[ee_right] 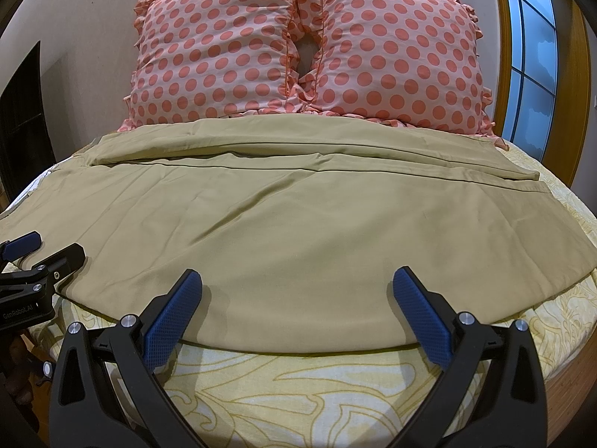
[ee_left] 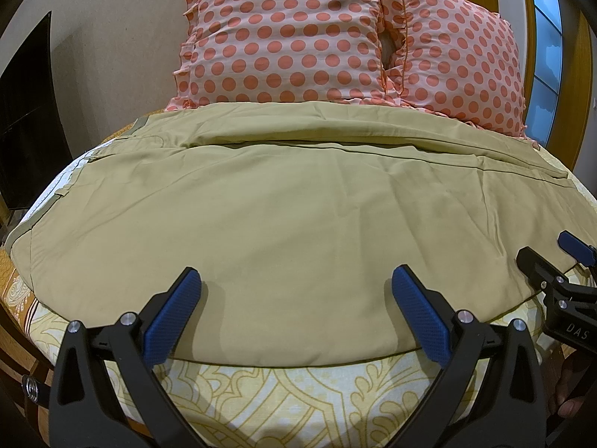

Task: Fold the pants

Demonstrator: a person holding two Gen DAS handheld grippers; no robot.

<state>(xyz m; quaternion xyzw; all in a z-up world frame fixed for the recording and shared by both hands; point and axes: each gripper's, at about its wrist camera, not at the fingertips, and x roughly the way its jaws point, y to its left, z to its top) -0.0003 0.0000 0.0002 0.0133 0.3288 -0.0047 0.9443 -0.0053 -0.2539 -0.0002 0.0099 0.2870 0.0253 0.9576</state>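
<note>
Khaki pants (ee_left: 283, 216) lie flat across the bed, waistband at the left, legs running to the right, one leg lying over the other; they also show in the right wrist view (ee_right: 298, 224). My left gripper (ee_left: 296, 280) is open, its blue pads just over the pants' near edge, holding nothing. My right gripper (ee_right: 297, 280) is open over the near edge further right, holding nothing. The right gripper (ee_left: 552, 261) shows at the right edge of the left wrist view. The left gripper (ee_right: 41, 250) shows at the left edge of the right wrist view.
The bed sheet (ee_left: 298, 399) is cream with a yellow pattern; it also shows in the right wrist view (ee_right: 317, 399). Two pink polka-dot pillows (ee_right: 298, 48) stand behind the pants against the wall. A window (ee_right: 530, 74) is at the right.
</note>
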